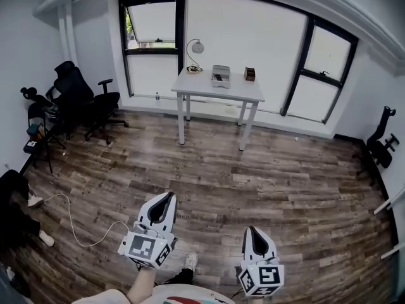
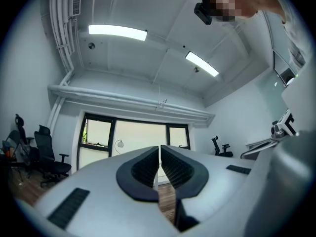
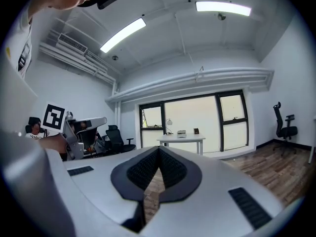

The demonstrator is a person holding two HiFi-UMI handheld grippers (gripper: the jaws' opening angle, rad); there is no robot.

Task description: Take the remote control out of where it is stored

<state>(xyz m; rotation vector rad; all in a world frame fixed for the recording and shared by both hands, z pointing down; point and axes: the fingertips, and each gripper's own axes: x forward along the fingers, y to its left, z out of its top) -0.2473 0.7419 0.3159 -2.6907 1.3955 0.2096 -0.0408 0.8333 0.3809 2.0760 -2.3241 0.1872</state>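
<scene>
Wood floor [image 1: 253,176], white table [image 1: 218,88] by window [image 1: 247,33]; well apart, left gripper [image 1: 168,199] and right gripper [image 1: 252,232], jaws closed, empty.

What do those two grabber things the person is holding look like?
The left gripper and right gripper match. Each is a smooth white shell that narrows to pointed jaws, lined inside with black ribbed pads. At the back of each sits a white cube printed with black square markers.
</scene>
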